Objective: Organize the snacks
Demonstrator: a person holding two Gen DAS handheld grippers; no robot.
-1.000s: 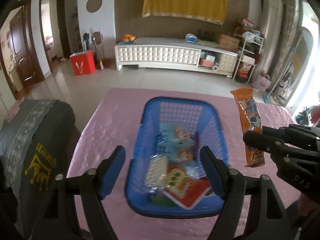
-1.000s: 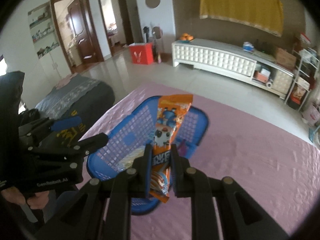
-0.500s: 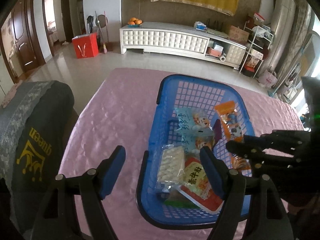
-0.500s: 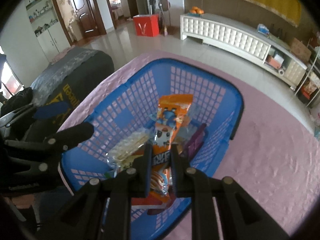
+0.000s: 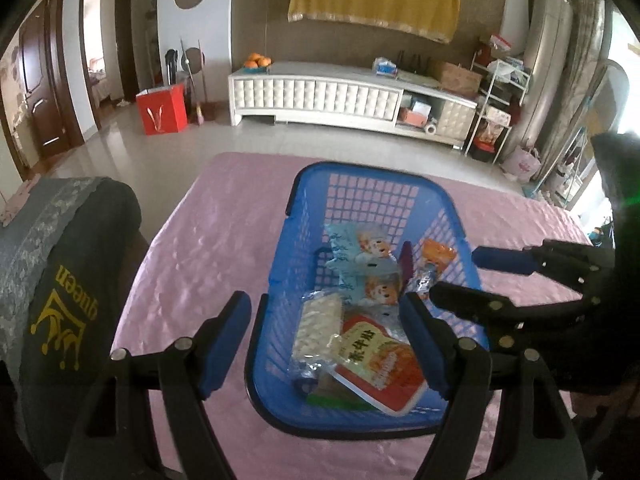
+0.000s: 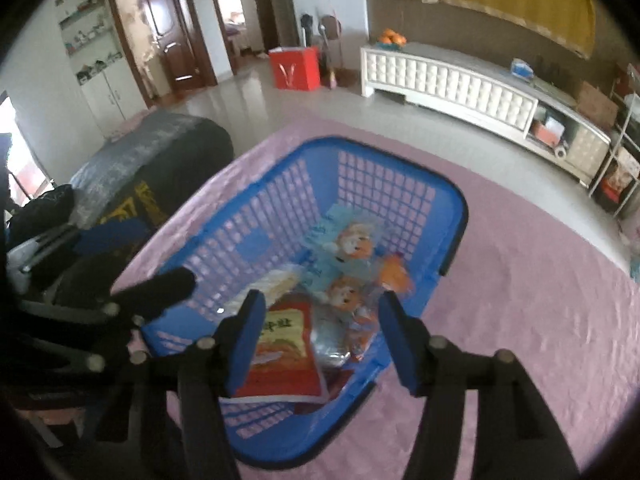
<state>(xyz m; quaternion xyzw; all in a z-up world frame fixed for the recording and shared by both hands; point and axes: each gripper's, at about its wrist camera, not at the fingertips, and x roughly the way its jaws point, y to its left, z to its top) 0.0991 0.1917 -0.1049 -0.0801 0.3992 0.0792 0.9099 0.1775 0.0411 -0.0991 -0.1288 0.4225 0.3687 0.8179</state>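
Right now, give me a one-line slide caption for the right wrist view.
Right gripper jaws opening above the blue basket, orange snack packet lying inside among other snacks.

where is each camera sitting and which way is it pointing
Left wrist: on the left gripper, tilted down over the blue basket; its own open fingers show, the right gripper enters at the right edge.
Right wrist: on the right gripper, tilted down at the basket from the other side; its jaws are opening.
Both share the basket, snacks and pink tablecloth.
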